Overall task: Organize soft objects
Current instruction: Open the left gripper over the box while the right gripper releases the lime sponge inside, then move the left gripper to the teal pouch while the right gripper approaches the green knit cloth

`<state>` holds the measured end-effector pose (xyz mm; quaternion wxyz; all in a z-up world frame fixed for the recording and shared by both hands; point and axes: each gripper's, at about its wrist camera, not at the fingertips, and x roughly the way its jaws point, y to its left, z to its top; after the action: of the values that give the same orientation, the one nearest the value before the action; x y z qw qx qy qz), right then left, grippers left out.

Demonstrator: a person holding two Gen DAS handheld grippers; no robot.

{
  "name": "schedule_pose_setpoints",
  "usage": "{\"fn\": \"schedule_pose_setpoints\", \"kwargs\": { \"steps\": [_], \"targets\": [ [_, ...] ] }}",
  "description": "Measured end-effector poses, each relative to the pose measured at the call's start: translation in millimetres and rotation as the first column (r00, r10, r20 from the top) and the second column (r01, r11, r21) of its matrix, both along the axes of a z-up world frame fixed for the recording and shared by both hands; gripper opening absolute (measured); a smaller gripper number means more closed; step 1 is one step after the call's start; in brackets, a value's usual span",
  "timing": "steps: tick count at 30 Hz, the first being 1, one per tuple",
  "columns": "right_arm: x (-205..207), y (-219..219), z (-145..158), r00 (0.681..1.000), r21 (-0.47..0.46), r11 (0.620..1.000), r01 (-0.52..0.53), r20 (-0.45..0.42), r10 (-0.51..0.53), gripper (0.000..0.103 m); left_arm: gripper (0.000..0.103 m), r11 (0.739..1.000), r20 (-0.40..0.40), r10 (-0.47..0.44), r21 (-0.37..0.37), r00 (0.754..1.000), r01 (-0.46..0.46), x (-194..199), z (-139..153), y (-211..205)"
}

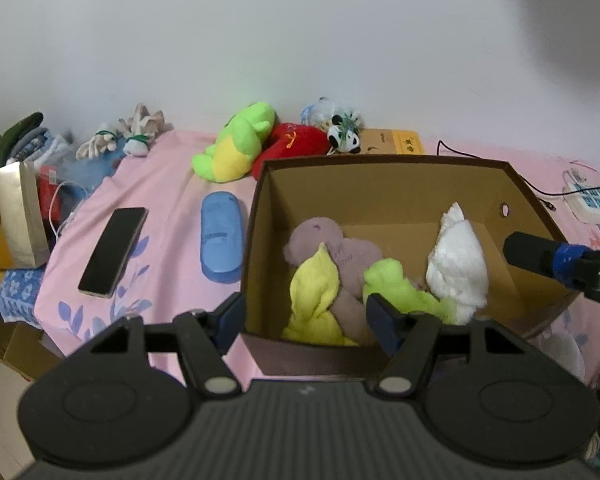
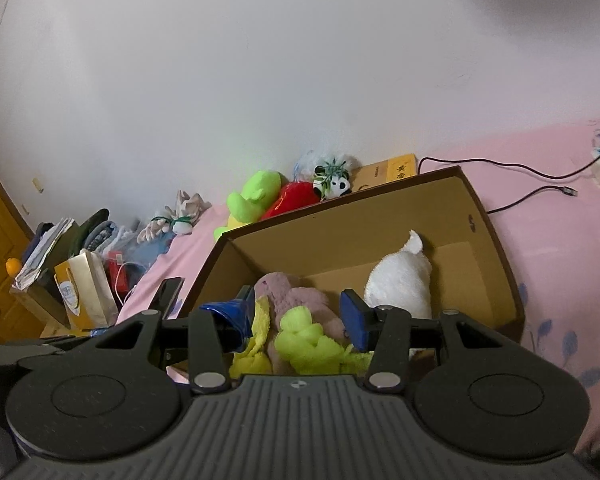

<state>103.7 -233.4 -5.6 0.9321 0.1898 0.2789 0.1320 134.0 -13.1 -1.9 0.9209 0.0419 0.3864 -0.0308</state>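
Note:
A brown cardboard box (image 1: 380, 208) (image 2: 496, 264) sits on the pink bed. Inside lie a mauve plush (image 1: 328, 248) (image 2: 300, 300), a yellow cloth (image 1: 314, 292) (image 2: 256, 344), a lime-green soft toy (image 1: 396, 284) (image 2: 304, 340) and a white plush (image 1: 458, 256) (image 2: 400, 280). My left gripper (image 1: 306, 316) is open and empty at the box's near left corner. My right gripper (image 2: 300, 316) is open and empty over the box's contents; its finger also shows in the left wrist view (image 1: 540, 256). Behind the box lie a green and yellow plush (image 1: 236, 144) (image 2: 252, 196), a red plush (image 1: 292, 144) (image 2: 292, 200) and a small panda (image 1: 344, 132) (image 2: 334, 184).
A phone (image 1: 114, 252) and a blue case (image 1: 222, 236) lie on the bed left of the box. Paper bags (image 1: 12, 220) (image 2: 84, 292) and clutter stand at the left edge. A power strip (image 1: 588, 200) and cables (image 2: 540, 188) lie at the right.

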Motion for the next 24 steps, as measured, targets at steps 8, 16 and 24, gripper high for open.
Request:
{"fn": "schedule_pose_setpoints", "kwargs": {
  "steps": [8,16,24],
  "targets": [
    [-37.9,10.9,1.3,0.999,-0.036,0.999,0.035,0.042,-0.034,0.032,0.069,1.000,0.001,-0.014,-0.021,1.000,0.014,-23.3,4.9,10.0],
    [-68.5,12.4,-4.0,0.996,-0.044,0.996,0.080,0.034,-0.079,0.032,0.069,0.999,-0.006,-0.041,-0.033,0.999,0.040,-46.9,1.9,18.4],
    [-99.6,8.6,-13.9,0.993,-0.043,0.992,0.120,0.003,-0.120,0.032,0.071,0.996,-0.068,-0.079,-0.054,0.995,0.076,-62.4,-19.3,23.3]
  ]
}}
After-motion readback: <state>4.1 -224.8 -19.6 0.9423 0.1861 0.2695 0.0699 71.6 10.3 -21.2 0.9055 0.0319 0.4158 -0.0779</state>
